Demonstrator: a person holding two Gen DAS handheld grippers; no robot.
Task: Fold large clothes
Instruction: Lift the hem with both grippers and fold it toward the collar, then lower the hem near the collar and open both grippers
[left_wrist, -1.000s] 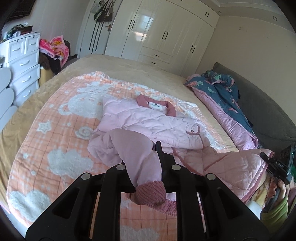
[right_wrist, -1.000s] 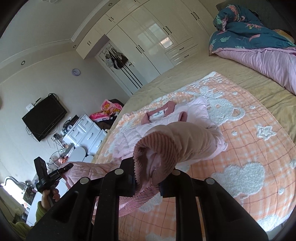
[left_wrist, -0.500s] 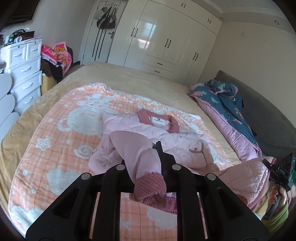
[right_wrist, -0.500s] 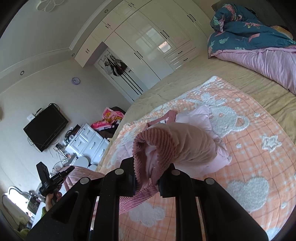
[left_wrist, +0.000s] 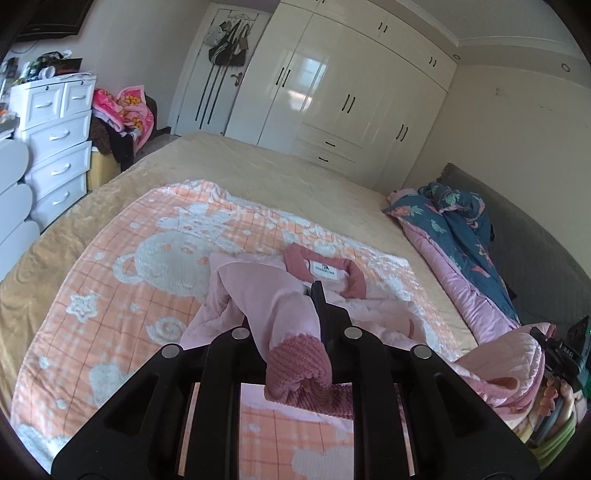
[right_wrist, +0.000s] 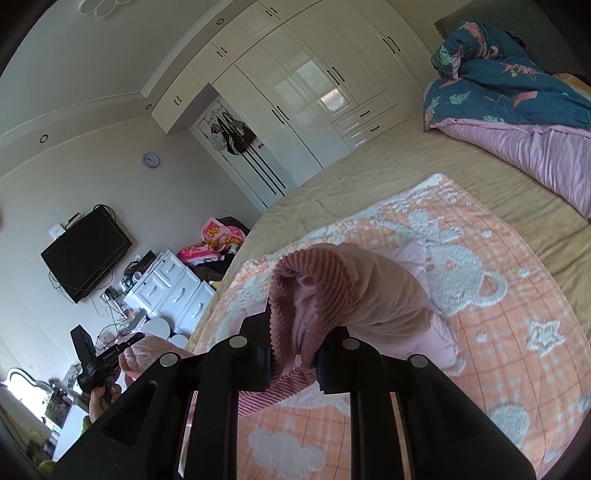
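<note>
Both jaws clamped: left gripper (left_wrist: 295, 325) and right gripper (right_wrist: 293, 354) each hold a ribbed cuff of the pink jacket (left_wrist: 373, 317), sleeves lifted above the blanket (left_wrist: 122, 295).

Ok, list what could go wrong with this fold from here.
1. Both tongs, left and right, pinch only the ribbed cuff and hem area, so the padded pink jacket may slip out mid-fold.
2. The sleeve is bunched near the collar, so the fold could land lumpy.
3. Dragging may wrinkle the orange blanket.
</note>
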